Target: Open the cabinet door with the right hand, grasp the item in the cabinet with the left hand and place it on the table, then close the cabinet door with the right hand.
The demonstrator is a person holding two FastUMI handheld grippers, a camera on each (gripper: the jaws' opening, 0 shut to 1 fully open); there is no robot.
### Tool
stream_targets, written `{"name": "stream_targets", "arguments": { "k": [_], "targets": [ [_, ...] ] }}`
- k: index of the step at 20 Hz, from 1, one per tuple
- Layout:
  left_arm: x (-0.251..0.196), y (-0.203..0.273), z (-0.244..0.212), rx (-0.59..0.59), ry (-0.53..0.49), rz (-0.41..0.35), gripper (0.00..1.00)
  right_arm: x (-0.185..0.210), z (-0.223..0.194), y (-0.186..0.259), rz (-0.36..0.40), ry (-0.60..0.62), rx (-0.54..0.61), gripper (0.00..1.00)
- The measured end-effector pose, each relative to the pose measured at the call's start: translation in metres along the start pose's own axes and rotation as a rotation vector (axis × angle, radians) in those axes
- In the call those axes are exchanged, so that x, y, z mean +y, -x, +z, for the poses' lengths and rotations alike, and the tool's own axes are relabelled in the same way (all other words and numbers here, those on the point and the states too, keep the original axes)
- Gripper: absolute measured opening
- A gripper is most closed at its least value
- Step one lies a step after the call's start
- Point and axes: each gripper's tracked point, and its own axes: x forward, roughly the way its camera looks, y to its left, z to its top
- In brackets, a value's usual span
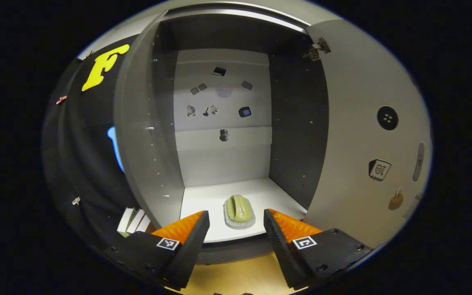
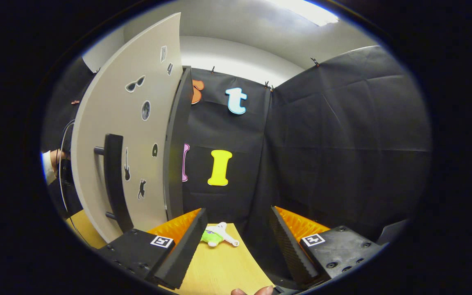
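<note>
Left gripper view has the left gripper (image 1: 236, 229) level, fingers spread wide and empty, facing the open cabinet (image 1: 219, 102) where the green brush (image 1: 239, 211) lies on the bottom shelf (image 1: 277, 196) between them, while the right gripper (image 2: 236, 239) hangs wide apart beside the door (image 2: 133, 135).

Bystanders on the worktop and walls

We see a small green-and-white toy (image 2: 216, 237) lying on the wooden worktop (image 2: 219, 270) near the black cloth wall (image 2: 342, 143). A stack of pale books (image 1: 134, 221) sits low beside the cabinet's left side, and metal clips (image 2: 314, 61) pin the cloth along its top edge.
</note>
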Motion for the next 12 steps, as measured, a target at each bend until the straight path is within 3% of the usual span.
{"name": "stream_targets", "arguments": {
  "k": [4,6,9,12],
  "targets": [
    [-0.004,-0.059,-0.008,0.097,0.04,-0.046,0.76,-0.009,-0.013,-0.021,0.008,0.009,0.014,0.98],
    [-0.007,-0.081,-0.017,0.152,0.039,-0.039,0.72,-0.014,-0.018,-0.028,0.013,0.008,0.014,0.98],
    [-0.009,-0.111,-0.037,0.222,0.029,-0.03,0.57,-0.023,-0.022,-0.038,0.017,0.008,0.014,0.98],
    [-0.005,-0.133,-0.044,0.249,0.018,-0.003,0.54,-0.032,-0.027,-0.043,0.017,0.009,0.021,0.98]
  ]
}}
